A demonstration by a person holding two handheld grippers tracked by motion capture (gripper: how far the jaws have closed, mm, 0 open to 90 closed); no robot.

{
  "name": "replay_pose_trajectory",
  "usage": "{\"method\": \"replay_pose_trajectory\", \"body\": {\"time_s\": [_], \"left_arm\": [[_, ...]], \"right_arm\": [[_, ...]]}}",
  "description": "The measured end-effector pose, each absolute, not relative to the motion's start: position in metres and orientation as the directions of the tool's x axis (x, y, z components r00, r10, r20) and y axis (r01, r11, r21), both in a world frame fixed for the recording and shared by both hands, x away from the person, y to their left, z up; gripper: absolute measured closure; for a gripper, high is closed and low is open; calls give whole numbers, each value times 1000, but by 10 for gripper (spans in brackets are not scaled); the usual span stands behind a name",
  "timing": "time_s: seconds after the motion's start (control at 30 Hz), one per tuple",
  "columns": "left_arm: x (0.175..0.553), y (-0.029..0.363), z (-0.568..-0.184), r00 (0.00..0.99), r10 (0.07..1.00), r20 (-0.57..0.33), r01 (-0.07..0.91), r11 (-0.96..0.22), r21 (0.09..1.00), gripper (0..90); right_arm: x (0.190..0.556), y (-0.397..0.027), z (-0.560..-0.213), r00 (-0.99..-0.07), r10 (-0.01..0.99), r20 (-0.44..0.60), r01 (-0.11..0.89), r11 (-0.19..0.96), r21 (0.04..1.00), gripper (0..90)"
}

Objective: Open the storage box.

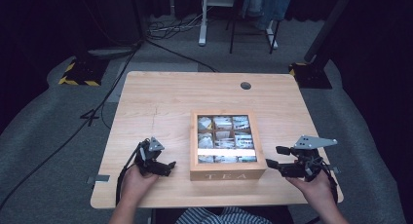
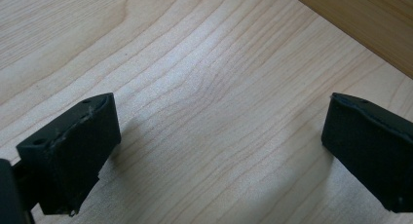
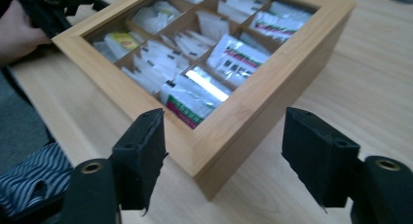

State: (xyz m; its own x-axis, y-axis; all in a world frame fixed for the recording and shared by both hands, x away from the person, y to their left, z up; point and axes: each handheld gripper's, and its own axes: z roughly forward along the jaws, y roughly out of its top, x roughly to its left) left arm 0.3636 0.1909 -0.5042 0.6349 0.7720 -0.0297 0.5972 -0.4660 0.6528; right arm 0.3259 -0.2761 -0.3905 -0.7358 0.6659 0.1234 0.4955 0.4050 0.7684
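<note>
Tea box (image 1: 227, 145) sits near the front middle of the wooden counter (image 1: 160, 95), lid down, packets visible through its window, "TEA" on the front face. Left tongs (image 1: 165, 168) rest low beside the box's left side, apart from it, jaws wide with nothing between them. Right tongs (image 1: 273, 156) hang just off the box's right front corner, jaws wide and holding nothing; not touching the wood.

Step in hand, as judged: bringing the tongs to the box, probably to open or shift it. To do it well, the right tongs should square up to a flat face or the lid edge and not the corner, which would slip. Left tongs could steady the opposite side first.

High view gives the layout: both hands flank the box. Right gripper view (image 3: 221, 156) adds the box corner centred between the jaws, packet labels, and the other hand beyond. Left gripper view (image 2: 221, 160) shows bare counter grain between the jaws and a strip of box wall (image 2: 370, 19) at top right.
</note>
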Motion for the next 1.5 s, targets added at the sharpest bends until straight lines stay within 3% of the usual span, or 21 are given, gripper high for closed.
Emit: {"method": "replay_pose_trajectory", "body": {"time_s": [0.3, 0.73, 0.97, 1.2, 1.5], "left_arm": [[364, 191, -504, 634, 772, -30, 597, -465, 653, 11], [364, 191, -504, 634, 772, -29, 597, -465, 654, 11], [364, 191, -504, 635, 772, -30, 597, -465, 654, 11], [364, 191, -504, 634, 772, -30, 597, -465, 653, 11], [364, 191, -504, 634, 773, -30, 597, -465, 654, 11]], "right_arm": [[330, -266, -401, -743, 643, 186, 556, 439, 705, 226], [334, -257, -415, -748, 638, 183, 582, 498, 643, 197], [334, -252, -422, -761, 619, 192, 585, 529, 615, 336], [332, -247, -425, -767, 633, 105, 567, 590, 575, 492], [326, -247, -418, -777, 627, 53, 533, 611, 585, 587]]}}
